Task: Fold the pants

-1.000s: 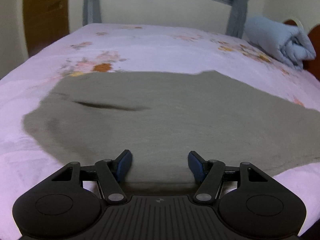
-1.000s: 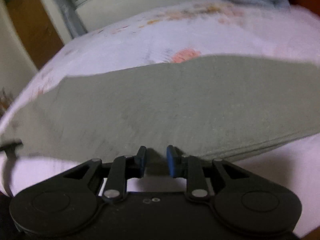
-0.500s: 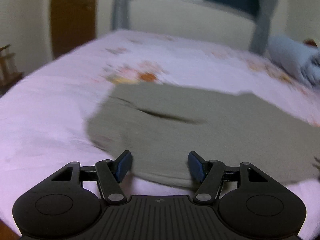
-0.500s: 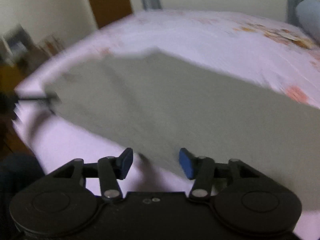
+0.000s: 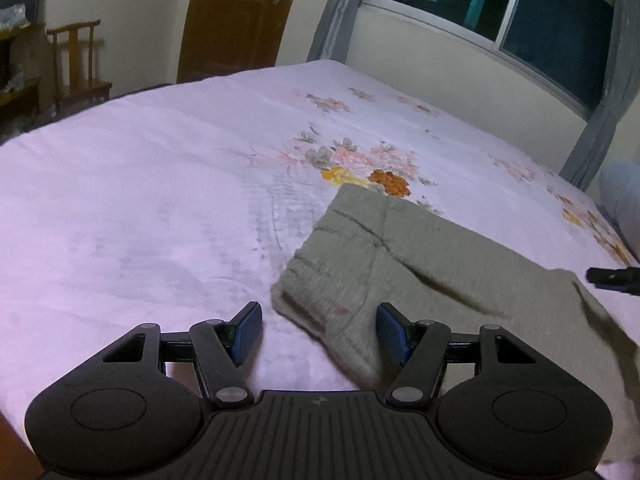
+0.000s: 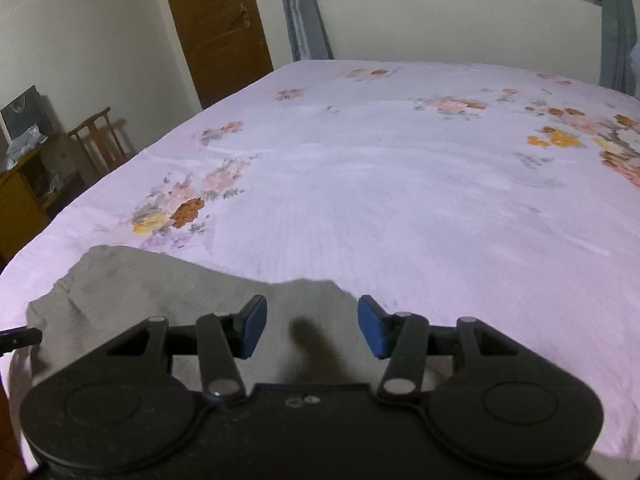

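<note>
Grey-green pants lie flat on a pink floral bed sheet. In the left wrist view their end with seams lies just ahead of my left gripper, which is open and empty; its right finger is over the cloth's near edge. My right gripper is open and empty, just above the pants, whose far edge runs across the lower left of that view. The tip of the other gripper shows at the right edge of the left view.
A brown door and a wooden chair stand left of the bed. A window with grey curtains is behind the bed. A rolled blue blanket lies at the far right. The sheet stretches beyond the pants.
Both grippers have pulled back and swung left off the pants. The right gripper, nearly shut a second ago, has opened. The pants now lie lower and more to the side in both views.
</note>
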Action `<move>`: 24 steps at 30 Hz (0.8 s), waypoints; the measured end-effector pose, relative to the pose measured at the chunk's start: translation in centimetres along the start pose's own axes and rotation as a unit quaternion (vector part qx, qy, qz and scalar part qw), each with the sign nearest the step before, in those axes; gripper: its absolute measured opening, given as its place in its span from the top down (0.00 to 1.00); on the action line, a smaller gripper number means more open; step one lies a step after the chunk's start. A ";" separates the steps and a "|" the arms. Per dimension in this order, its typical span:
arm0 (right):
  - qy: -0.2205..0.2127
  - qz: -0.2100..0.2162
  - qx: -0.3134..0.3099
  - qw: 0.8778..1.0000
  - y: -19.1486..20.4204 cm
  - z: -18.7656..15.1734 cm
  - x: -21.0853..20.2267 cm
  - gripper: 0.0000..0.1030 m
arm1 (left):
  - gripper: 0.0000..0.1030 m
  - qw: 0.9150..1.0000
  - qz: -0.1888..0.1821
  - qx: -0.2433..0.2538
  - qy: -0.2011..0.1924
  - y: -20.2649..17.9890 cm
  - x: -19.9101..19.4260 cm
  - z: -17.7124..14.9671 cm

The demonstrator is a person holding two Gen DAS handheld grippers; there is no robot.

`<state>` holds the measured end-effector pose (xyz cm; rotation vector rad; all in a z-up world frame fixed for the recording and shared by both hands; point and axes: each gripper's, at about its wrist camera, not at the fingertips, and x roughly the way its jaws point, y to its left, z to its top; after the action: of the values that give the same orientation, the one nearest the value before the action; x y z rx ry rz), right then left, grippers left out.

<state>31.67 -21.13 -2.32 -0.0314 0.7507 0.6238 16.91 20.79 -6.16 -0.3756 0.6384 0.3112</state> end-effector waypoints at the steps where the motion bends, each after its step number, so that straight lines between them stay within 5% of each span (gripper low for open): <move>1: 0.005 0.004 -0.001 1.000 -0.1 0.4 0.5 0.59 | 0.38 1.000 -0.002 -0.003 0.001 -0.1 0.1 0.1; 8: 0.037 0.019 -0.007 0.999 -0.7 0.8 3.1 0.53 | 0.38 1.000 0.005 -0.012 0.009 -0.7 1.0 0.4; 10: 0.041 0.036 -0.013 0.998 -0.6 0.7 2.9 0.61 | 0.39 1.000 0.010 -0.015 0.014 -0.8 1.4 0.3; 14: 0.046 0.019 -0.051 0.997 0.6 0.4 2.8 0.95 | 0.61 1.000 0.018 0.004 0.012 -1.9 1.5 0.2; 22: -0.007 0.000 -0.085 0.996 1.6 0.9 0.6 1.00 | 0.74 0.999 -0.002 0.002 -0.037 -2.1 -1.2 0.8; 24: -0.003 -0.012 -0.094 0.996 1.6 0.8 1.2 1.00 | 0.74 1.000 0.004 0.005 -0.024 -1.8 -0.2 1.0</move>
<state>31.99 -18.97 -2.18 -0.2110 0.6839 0.6692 18.01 19.56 -4.88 -0.3550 0.5941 0.3241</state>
